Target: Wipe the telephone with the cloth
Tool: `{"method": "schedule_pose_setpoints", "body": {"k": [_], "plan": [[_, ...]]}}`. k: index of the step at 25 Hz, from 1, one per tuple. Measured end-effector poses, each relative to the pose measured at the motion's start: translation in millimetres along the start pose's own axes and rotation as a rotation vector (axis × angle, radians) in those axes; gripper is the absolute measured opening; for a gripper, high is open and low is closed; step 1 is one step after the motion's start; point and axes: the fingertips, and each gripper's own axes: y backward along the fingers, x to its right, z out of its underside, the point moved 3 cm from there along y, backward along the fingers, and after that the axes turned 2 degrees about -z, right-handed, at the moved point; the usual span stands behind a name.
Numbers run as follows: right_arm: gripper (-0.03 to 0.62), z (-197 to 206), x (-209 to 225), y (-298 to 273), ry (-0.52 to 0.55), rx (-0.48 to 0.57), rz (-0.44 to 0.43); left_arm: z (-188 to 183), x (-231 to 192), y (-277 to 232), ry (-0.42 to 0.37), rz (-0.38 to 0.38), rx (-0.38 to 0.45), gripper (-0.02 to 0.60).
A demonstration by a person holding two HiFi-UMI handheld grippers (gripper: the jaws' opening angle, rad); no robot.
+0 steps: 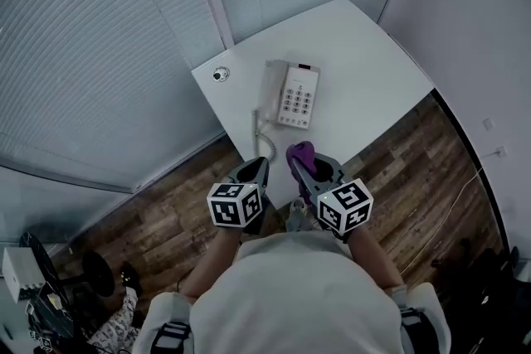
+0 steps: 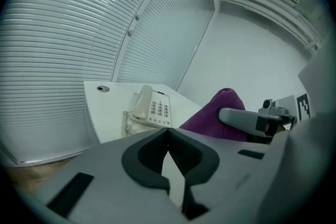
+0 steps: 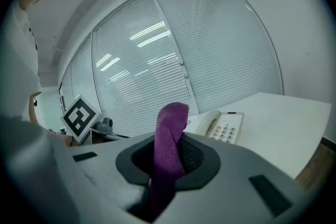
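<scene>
On your right gripper point(image 3: 167, 161) the jaws pinch the soft, floppy cloth point(image 3: 172, 118); on your left gripper point(image 2: 168, 136) they are closed, empty. The telephone point(image 1: 292, 94) at twelve o'clock looks light, so brace its base.

A white desk point(image 1: 373, 79) with a rounded corner takes up the upper middle of the frame. It stands against closed slatted blinds point(image 1: 91, 54) that cover the upper left. Near the desk's left corner sits a small round fitting point(image 1: 220, 75). Wood-plank floor point(image 1: 166, 215) runs beneath the desk. At the right, a thin pale cable point(image 1: 452, 207) trails over the floor, below a wall socket point(image 1: 499, 152).
</scene>
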Motion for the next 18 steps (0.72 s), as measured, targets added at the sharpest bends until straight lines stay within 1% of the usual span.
{"method": "schedule_pose_setpoints", "body": {"k": [3,8,18], "plan": [[0.06,10.9,-16.0,7.4,-0.005,-0.005,0.017,8.8,5.5,13.4,-0.017,0.014,0.0,0.021],[0.06,28.2,-42.5,22.0,-0.016,-0.012,0.033,25.4,11.0,39.7,-0.006,0.036,0.004,0.021],[0.06,49.0,-81.8,45.7,-0.017,-0.012,0.052,59.2,8.0,83.5,0.038,0.023,0.007,0.021]]}}
